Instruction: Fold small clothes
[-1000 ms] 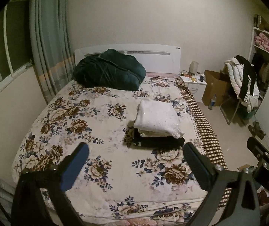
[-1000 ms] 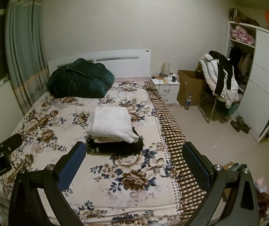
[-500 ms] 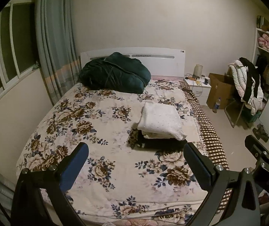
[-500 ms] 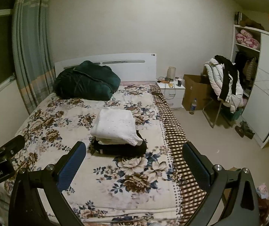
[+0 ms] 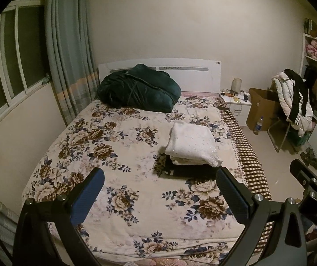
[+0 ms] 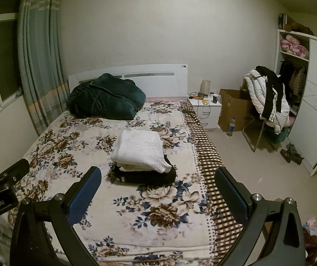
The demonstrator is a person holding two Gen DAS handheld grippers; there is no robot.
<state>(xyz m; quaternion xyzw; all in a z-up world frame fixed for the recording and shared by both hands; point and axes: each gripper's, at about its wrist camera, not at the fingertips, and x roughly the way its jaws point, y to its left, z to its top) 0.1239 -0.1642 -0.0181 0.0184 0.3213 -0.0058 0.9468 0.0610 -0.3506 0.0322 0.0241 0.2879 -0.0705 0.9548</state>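
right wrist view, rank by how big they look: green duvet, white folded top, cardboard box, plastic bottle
1. Green duvet
2. White folded top
3. Cardboard box, though it sits farther away and is partly hidden
4. Plastic bottle

Both tools are held up in the air at the foot of the bed [image 5: 136, 199], side by side and level, pointing toward its headboard end.

The left tool [image 5: 158, 190] has its two fingers spread wide, blue-padded faces turned inward, with nothing between them and nothing touching them. The right tool [image 6: 157, 188] stands the same way: fingers far apart, pads bare, gripping nothing.

From the left tool's camera the right tool's black frame [image 5: 311, 186] shows just beside it, on the side away from the bed's window edge. From the right tool's camera the left tool's frame [image 6: 0, 181] shows close alongside, over the bed's near corner.
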